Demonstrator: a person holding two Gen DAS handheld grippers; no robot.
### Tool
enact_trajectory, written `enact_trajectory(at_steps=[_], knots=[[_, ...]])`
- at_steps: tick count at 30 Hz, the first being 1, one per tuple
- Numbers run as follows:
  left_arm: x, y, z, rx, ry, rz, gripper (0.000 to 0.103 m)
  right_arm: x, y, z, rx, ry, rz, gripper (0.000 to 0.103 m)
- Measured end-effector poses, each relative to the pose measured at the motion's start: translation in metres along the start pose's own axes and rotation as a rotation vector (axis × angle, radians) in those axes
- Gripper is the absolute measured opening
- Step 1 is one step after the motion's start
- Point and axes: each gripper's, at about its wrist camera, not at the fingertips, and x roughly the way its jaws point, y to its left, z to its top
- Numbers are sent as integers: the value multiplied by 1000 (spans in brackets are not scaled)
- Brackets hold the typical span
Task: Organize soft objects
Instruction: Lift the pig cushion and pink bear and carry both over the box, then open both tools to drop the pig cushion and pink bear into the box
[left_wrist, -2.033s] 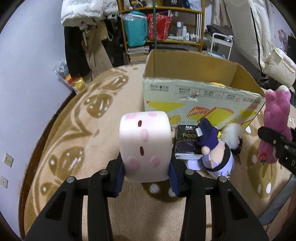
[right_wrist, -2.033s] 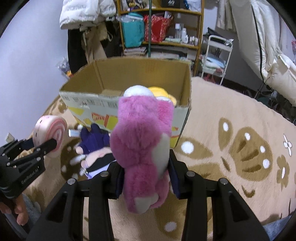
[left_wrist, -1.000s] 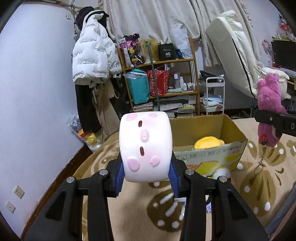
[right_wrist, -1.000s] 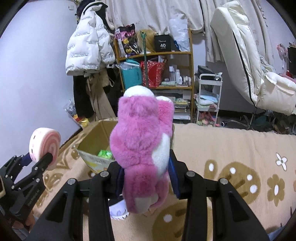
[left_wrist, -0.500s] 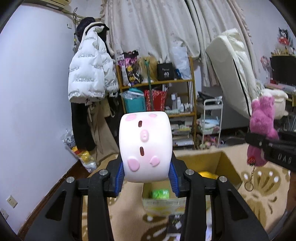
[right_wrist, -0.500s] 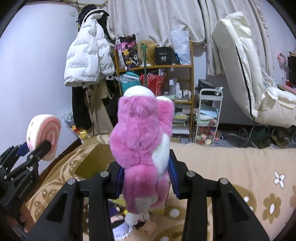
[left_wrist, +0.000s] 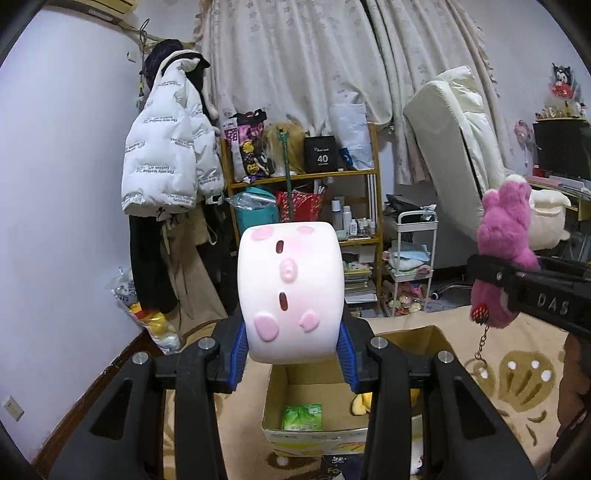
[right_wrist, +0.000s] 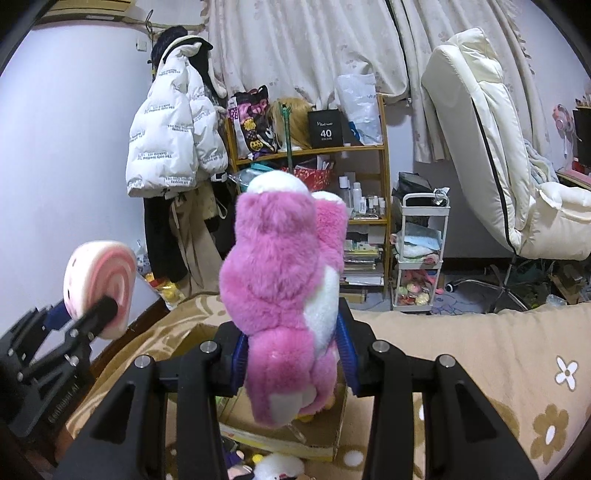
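Cardboard box (right_wrist: 317, 441) interior mostly hidden behind pink plush bear (right_wrist: 284, 295).

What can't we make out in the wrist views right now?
- Cardboard box contents: left wrist view, largely hidden by the marshmallow plush and left gripper.
- Box, right wrist view: mostly behind the pink bear.
- Toys at bottom edges: cut off, unidentifiable.

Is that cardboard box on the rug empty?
No. The open cardboard box holds a green packet and something yellow.
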Motion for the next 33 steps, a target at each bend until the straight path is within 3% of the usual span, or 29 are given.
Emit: enact_trajectory(at_steps=[19, 33], knots=[[44, 13, -32, -56, 94, 0, 40, 45, -5, -21, 14, 75, 22, 44], [69, 0, -59, -28, 195, -40, 40, 68, -3, -38, -1, 156, 53, 44]])
